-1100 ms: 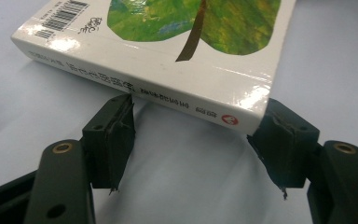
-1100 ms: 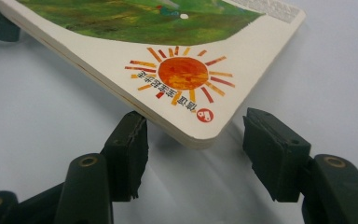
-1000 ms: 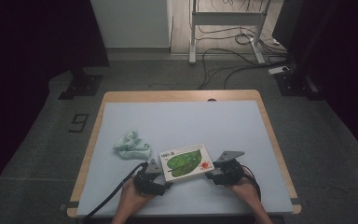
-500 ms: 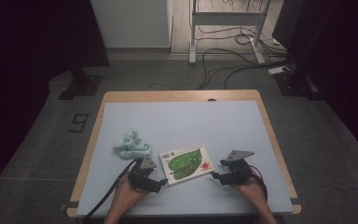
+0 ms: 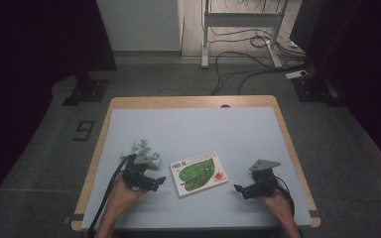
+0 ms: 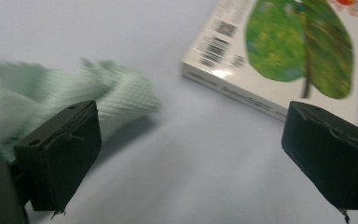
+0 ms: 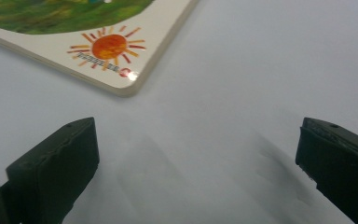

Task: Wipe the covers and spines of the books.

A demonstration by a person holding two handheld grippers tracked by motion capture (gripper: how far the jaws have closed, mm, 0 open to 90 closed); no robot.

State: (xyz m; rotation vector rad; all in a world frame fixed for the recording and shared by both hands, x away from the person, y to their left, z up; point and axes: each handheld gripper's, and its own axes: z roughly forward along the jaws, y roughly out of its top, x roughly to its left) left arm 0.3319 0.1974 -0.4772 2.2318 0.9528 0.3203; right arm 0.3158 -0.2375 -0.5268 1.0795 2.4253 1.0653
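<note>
Flat white cardboard book with green leaf cover (image 5: 199, 173): just released at desk (image 5: 193, 126) centre; left hand-held gripper (image 5: 158, 181) and right hand-held gripper (image 5: 239, 190) at nine and three o'clock, jaws just opened wide, empty; next likely the crumpled mint-green cloth (image 5: 141, 148).

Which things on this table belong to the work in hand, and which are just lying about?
In the job:
- book, flat on the table between the grippers
- left hand-held gripper, jaws open, empty
- right hand-held gripper, jaws open, empty

Lying about:
- pale green cloth, crumpled, beside the left hand-held gripper
- table

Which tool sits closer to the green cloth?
The left tool: the crumpled green cloth lies right beside it, just past its jaws. The right tool is across the leaf-cover book, well away from the cloth.
</note>
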